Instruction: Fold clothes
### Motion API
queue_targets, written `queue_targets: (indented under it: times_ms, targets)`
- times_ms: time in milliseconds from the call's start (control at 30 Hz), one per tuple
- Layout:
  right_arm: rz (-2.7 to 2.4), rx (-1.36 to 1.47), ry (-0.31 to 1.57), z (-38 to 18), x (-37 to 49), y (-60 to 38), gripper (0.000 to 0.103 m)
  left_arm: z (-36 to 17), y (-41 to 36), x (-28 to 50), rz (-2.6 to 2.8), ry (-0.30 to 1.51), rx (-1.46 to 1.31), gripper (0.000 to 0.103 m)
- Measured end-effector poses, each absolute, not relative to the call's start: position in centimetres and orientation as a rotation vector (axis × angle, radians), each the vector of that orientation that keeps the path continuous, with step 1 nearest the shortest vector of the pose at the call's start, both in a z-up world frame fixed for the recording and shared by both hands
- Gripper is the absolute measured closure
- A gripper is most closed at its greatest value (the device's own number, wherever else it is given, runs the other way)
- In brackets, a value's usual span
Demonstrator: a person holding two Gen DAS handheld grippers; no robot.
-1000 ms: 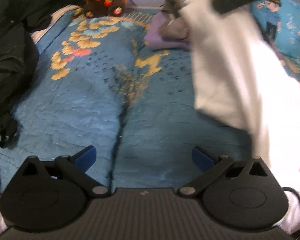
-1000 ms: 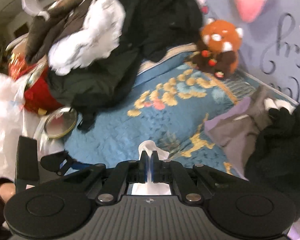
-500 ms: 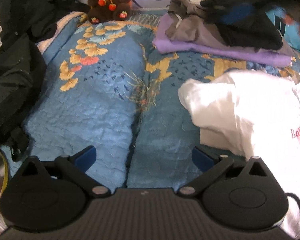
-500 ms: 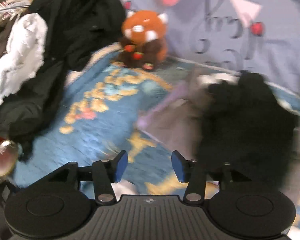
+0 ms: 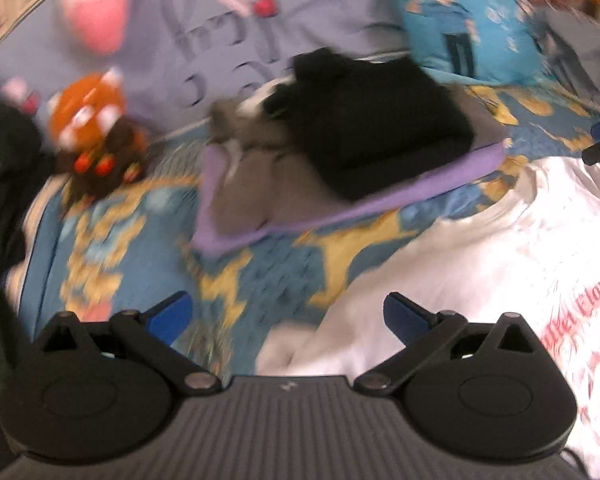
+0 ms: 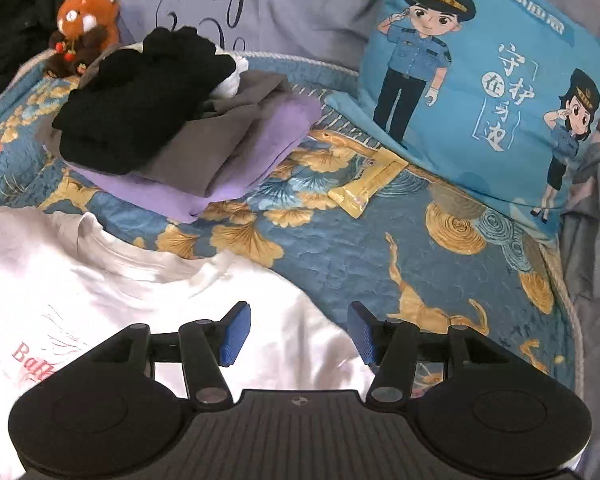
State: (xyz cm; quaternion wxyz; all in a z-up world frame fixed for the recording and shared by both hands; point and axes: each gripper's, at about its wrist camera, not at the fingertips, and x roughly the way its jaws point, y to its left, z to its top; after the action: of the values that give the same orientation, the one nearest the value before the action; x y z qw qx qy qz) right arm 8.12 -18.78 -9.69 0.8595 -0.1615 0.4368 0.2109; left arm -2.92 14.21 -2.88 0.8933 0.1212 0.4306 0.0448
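Observation:
A white T-shirt (image 5: 500,264) with red lettering lies spread on the blue patterned bedspread (image 5: 140,248), at the right of the left wrist view. It also shows in the right wrist view (image 6: 112,300), at the lower left, collar toward the back. My left gripper (image 5: 286,316) is open and empty above the shirt's left edge. My right gripper (image 6: 298,332) is open and empty over the shirt's right edge. A stack of folded clothes (image 6: 172,120), black on grey on purple, lies behind the shirt and shows in the left wrist view (image 5: 352,152) too.
A red panda plush (image 6: 85,24) sits at the back left. A blue cartoon-officer pillow (image 6: 488,92) leans at the back right, a grey lettered pillow (image 6: 284,0) behind the stack. A yellow packet (image 6: 366,188) lies on the bedspread (image 6: 380,256). Dark clothing (image 5: 0,184) lies at the left.
My right gripper let go of the white shirt and opened; the shirt dropped onto the bed and now lies spread out. Both grippers swung toward the head of the bed.

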Motion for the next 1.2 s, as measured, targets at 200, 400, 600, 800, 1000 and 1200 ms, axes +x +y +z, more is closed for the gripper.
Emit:
queue_targets:
  times_ms: [200, 400, 600, 800, 1000, 1200]
  targets:
    - [0.631, -0.612, 0.780, -11.9, 8.0, -14.8, 0.050, -2.6, 10.3, -0.4, 0.034, 0.889, 0.278, 0.000]
    - [0.760, -0.711, 0.919, -14.5, 11.2, -12.3, 0.050, -3.6, 8.6, -1.2, -0.023, 0.913, 0.319, 0.000]
    - [0.763, -0.610, 0.990, -14.8, 12.4, -12.9, 0.096, -4.4, 9.8, -0.6, -0.002, 0.935, 0.330, 0.000]
    - [0.729, -0.561, 0.861, -12.0, 11.1, -14.7, 0.097, -4.3, 10.4, -0.6, 0.008, 0.930, 0.329, 0.000]
    - [0.572, -0.538, 0.783, -9.6, 12.5, -15.9, 0.098, -4.0, 10.0, 0.1, 0.041, 0.919, 0.326, 0.000]
    - [0.426, -0.576, 0.910, -13.6, 14.4, -14.6, 0.090, -4.0, 9.8, 0.6, 0.086, 0.924, 0.306, 0.000]
